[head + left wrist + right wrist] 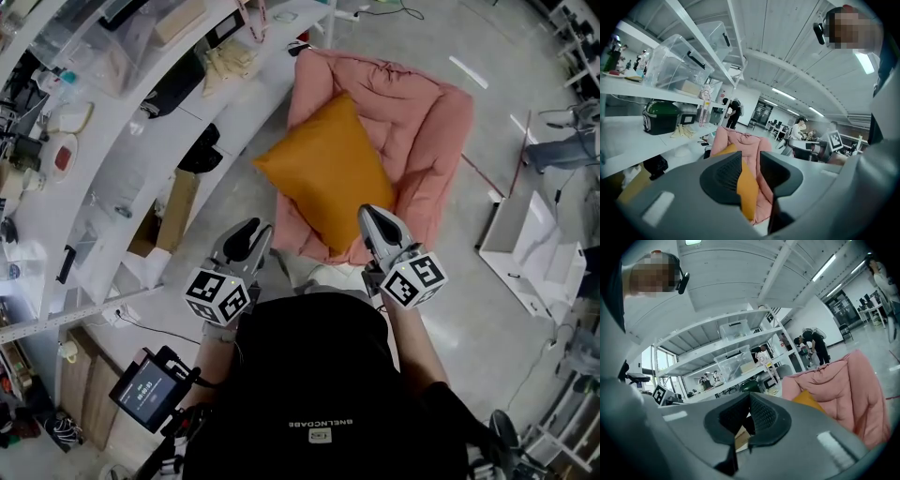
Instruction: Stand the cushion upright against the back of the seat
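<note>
Evidently not begun: the cushion (328, 173) lies slumped on the seat (427, 108) at twelve o'clock. The left gripper (246, 234) is slightly parted and the right gripper (378, 223) closed, both empty.

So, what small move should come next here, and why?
Probably bring the left tongs forward to the near edge of the orange fabric cushion. The cushion seems to lie slanted on the pink padded seat, not upright against its back; both tongs appear short of it, the left slightly apart and empty, the right tongs shut.
</note>
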Motion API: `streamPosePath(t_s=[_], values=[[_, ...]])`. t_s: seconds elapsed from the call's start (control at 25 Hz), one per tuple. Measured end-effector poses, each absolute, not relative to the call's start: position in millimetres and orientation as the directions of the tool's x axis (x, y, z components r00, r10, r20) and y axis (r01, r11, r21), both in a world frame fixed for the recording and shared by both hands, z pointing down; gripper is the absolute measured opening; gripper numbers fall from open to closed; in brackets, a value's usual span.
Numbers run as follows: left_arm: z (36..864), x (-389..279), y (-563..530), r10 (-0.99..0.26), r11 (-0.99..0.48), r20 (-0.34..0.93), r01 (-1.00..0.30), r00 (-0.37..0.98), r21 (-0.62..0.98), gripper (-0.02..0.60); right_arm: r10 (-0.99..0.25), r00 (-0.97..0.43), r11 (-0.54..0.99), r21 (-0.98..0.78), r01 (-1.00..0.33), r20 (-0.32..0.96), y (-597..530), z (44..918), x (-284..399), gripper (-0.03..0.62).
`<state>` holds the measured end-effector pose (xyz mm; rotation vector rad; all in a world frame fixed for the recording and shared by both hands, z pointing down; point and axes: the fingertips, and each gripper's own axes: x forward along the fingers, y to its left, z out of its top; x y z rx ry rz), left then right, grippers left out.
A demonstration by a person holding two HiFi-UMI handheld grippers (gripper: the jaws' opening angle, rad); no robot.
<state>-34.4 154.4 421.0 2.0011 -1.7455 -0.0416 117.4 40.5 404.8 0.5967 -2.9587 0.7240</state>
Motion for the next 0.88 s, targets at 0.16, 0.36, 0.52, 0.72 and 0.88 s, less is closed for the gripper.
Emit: streamPosePath(t_s=[0.16, 0.36, 0.52, 0.72, 0.88], values=[[431.4, -46.3, 143.8, -0.932, -0.051, 0.313, -0.922, 0.182, 0.385, 0.156, -0.364, -0.92, 0.812, -0.433, -0.39, 0.147, 31.0, 408.8, 115.9, 0.006], [452.6, -77.1, 121.4, -0.916, -0.049, 0.347, -0.917, 0.199, 0.397, 0.184, -0.37, -0.908, 0.798, -0.433, -0.419, 0.198, 6.4, 426.1, 91.0, 0.075], [473.4, -106.7, 96.2, -0.895, -0.054, 0.383, -0.906, 0.23, 0.419, 0.213, -0.381, -0.888, 0.777, -0.432, -0.458, 0.257, -22.3, 444.2, 61.3, 0.118], [480.6, -106.1, 75.3, -0.867, -0.079, 0.421, -0.908, 0.267, 0.412, 0.243, -0.386, -0.867, 0.751, -0.439, -0.494, 0.314, -43.6, 449.9, 59.2, 0.164], [503.8, -137.4, 43.5, -0.844, -0.099, 0.438, -0.893, 0.309, 0.439, 0.245, -0.394, -0.827, 0.727, -0.414, -0.548, 0.401, -77.9, 479.2, 24.7, 0.202]])
